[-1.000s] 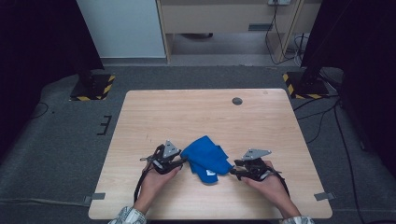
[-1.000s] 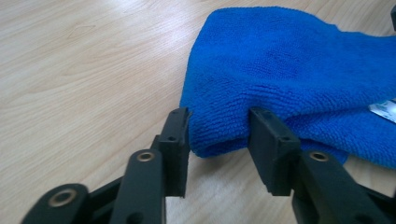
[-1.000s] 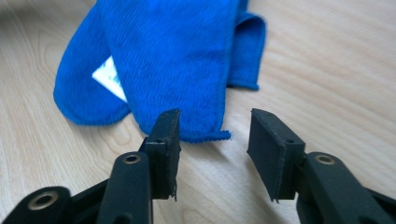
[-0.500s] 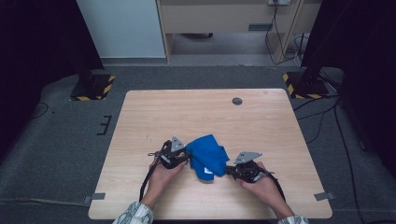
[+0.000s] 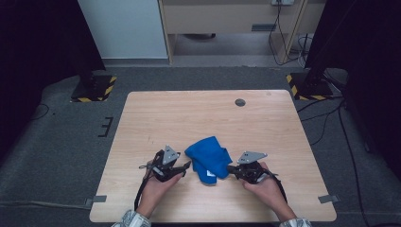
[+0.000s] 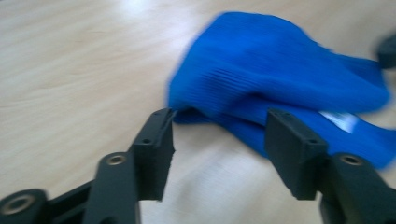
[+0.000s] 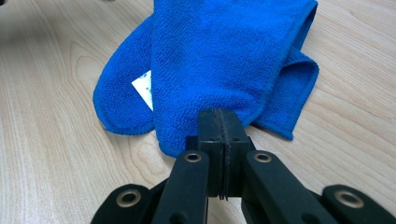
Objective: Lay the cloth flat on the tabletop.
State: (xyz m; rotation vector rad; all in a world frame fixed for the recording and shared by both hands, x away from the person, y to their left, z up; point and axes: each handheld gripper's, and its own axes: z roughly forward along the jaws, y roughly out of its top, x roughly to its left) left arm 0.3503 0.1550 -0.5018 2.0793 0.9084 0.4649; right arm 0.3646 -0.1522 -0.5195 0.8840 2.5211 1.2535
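Wooden table (image 5: 198, 113), light grain, on grey carpet (image 5: 61, 156); small dark round grommet (image 5: 240, 102) on the top at roughly 1 o'clock from centre, well apart from the work. Blue microfibre cloth (image 5: 209, 160) lies bunched and folded over itself near the table's near edge, about 6 o'clock from centre, between the two grippers; white care label (image 7: 145, 88) pokes out of a fold. Left gripper (image 5: 185, 166) sits at 9 o'clock of the cloth, just beside it: jaws about half apart, they have just been opening, nothing clamped. In the left gripper view the cloth's edge (image 6: 280, 79) lies just past the tips, across the gap, pads not pressing on it; that view is motion-blurred. Right gripper (image 5: 231, 169) is at 3 o'clock of the cloth, jaws fully together after closing just now. In the right gripper view the pads (image 7: 209, 135) meet right at the cloth's near fold (image 7: 219, 60). Looks pinched on the hem, though the fabric between the pads itself is hidden. Hands (image 5: 262, 185) grip both tools from the 6 o'clock side.
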